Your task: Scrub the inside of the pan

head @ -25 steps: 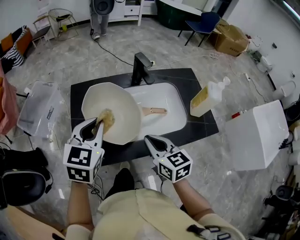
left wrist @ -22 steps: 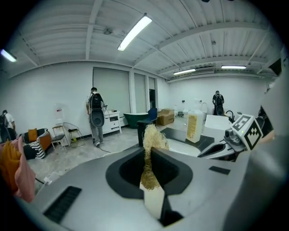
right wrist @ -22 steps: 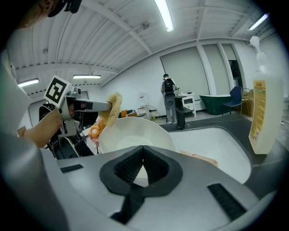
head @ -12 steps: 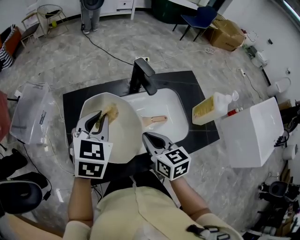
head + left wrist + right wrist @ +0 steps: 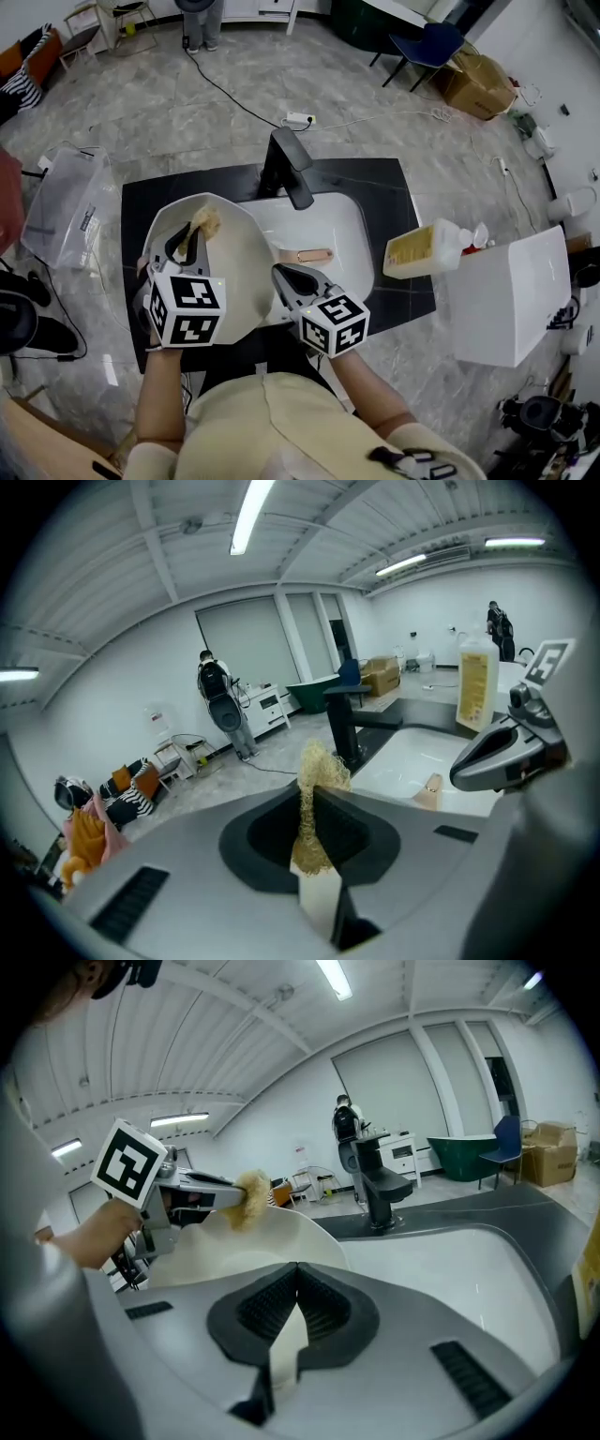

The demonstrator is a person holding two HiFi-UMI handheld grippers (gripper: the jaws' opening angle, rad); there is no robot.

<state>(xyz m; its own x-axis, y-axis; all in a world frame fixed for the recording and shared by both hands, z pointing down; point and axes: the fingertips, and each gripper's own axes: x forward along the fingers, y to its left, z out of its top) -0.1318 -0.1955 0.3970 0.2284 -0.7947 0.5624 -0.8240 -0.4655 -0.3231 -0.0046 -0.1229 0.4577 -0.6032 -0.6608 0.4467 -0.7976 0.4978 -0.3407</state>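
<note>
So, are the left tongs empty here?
No, the left tongs are shut on a tan fibrous scrubber that sticks out past their tips.

Pale yellow short-sleeved shirt (image 5: 267,422); grey left gripper (image 5: 190,234) and right gripper (image 5: 284,275) each bear black-and-white square markers.

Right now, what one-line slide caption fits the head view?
Left gripper holds a fibrous scrubber inside the tilted cream pan over the sink; shut right gripper at its rim.
</note>
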